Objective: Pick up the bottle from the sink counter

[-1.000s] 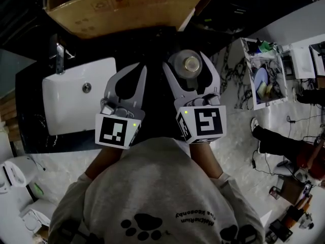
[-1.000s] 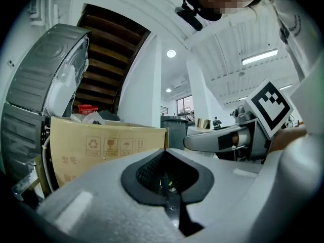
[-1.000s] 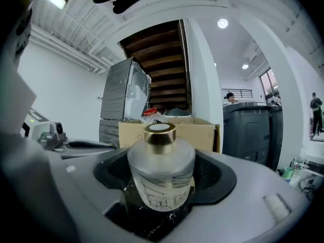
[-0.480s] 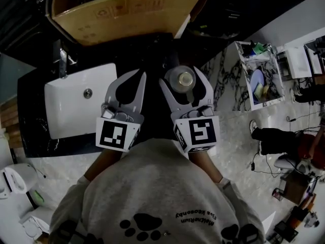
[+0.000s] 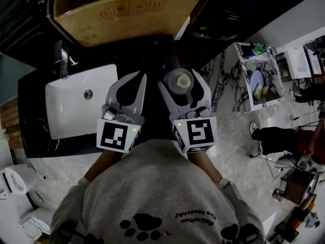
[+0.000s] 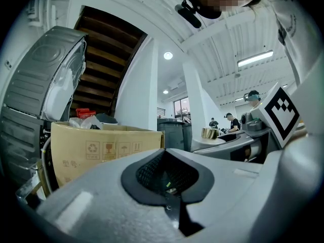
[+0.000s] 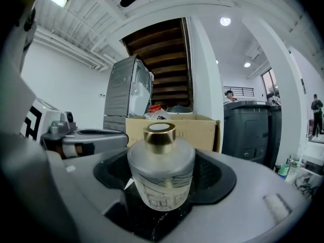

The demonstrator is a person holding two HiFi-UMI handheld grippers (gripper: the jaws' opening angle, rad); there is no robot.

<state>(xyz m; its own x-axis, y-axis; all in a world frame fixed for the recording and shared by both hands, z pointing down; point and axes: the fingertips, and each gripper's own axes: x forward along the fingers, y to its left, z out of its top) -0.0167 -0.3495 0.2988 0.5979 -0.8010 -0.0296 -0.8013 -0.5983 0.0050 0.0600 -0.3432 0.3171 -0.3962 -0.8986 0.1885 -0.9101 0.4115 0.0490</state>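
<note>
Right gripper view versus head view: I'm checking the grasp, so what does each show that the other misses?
Only the right gripper view: the bottle's frosted side and line drawing. Only the head view: the white sink to the left. Both: the bottle standing between the right hand-held gripper's parted jaws, cardboard box beyond.

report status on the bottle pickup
Left tongs shut, empty. Right tongs open, straddling the bottle, not clamped. Bottle upright on counter. Nothing blocking.
</note>
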